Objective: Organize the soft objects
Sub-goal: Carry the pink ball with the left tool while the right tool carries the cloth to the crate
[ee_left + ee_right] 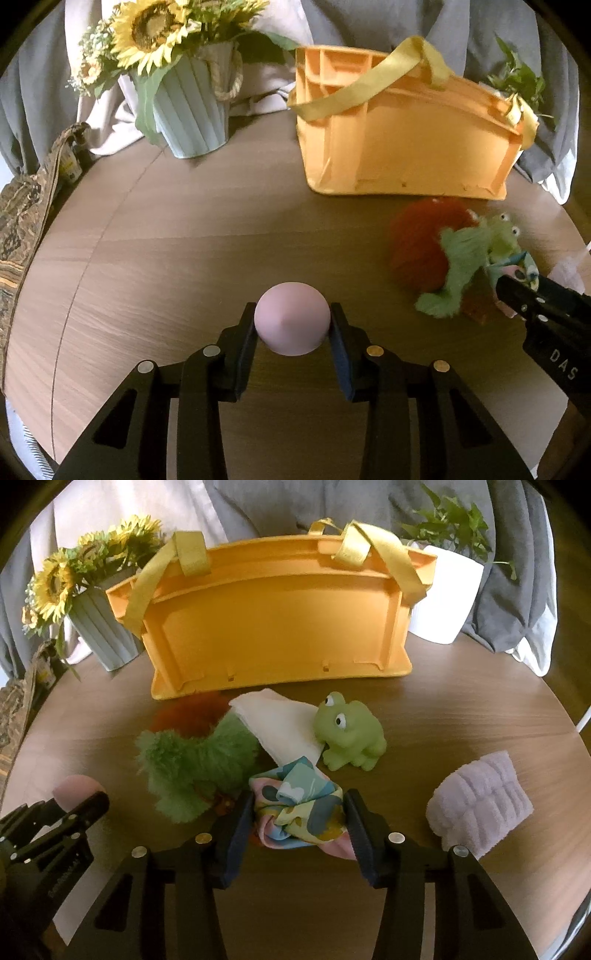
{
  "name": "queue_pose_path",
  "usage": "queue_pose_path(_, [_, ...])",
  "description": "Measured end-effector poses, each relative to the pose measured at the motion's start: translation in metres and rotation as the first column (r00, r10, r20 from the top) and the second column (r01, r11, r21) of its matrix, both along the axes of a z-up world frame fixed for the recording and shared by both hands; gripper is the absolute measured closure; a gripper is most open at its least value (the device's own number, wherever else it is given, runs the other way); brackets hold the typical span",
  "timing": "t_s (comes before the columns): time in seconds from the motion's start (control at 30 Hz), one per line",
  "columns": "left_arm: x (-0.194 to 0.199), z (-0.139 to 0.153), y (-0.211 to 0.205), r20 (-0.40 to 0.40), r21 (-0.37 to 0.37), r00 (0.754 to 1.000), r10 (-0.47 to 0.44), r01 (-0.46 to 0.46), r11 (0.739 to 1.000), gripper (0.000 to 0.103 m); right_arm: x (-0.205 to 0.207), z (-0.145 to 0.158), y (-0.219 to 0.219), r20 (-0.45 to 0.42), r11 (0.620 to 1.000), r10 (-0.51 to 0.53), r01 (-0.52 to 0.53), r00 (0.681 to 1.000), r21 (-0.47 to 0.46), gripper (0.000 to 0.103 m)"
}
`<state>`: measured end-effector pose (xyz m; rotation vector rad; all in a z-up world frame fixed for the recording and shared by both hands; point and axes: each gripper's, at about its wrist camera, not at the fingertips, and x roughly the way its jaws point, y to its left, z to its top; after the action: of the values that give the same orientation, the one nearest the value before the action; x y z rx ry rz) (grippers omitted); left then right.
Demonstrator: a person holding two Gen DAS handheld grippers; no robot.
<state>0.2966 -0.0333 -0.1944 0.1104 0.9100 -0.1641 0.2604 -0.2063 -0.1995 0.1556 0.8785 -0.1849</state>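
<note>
Both grippers are closed on something soft: the left gripper (293, 325), at the bottom centre of its own view, is clamped on a pale pink ball (291, 318), the pads pressed against its two sides, while the right gripper (297, 810), at the bottom centre of the right wrist view, is pinched on a crumpled patterned cloth (299, 810), the fabric bunched between the pads. Neither jaw pair is fully shut; each is held partly apart by what it grips. Both things appear to be resting on the wooden table (177, 236), so no lift can be claimed. An orange basket (273, 620) with yellow straps is seen at the upper middle of the frame, and whether anything is inside cannot be told, since only its outer wall is shown. Loose in front of it, at the centre of the right wrist view, are a green fluffy toy (195, 764), a red fluffy thing (184, 710) behind it, a folded white cloth (280, 727) and a green rubber frog (349, 733); a lilac towel (480, 805) is seen at the lower right. The task is judged to be at an early stage: two pieces are gripped, none is seen stored, and five more are left on the table.
</note>
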Motion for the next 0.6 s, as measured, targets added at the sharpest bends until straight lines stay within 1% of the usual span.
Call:
queue_pose_path(0.3, [-0.010, 0.030, -0.008, 0.061, -0.020, 0.998, -0.031, 0.032, 0.999, 0.066, -0.012, 0.023, -0.004, 0.048, 1.000, 0.002, -0.003, 0.999, 0.009, 0.053])
queue_pose_path(0.6, [-0.016, 0.066, -0.019, 0.134, -0.005, 0.989, -0.056, 0.058, 0.998, 0.066, -0.021, 0.056, -0.011, 0.128, 1.000, -0.002, 0.001, 0.992, 0.008, 0.053])
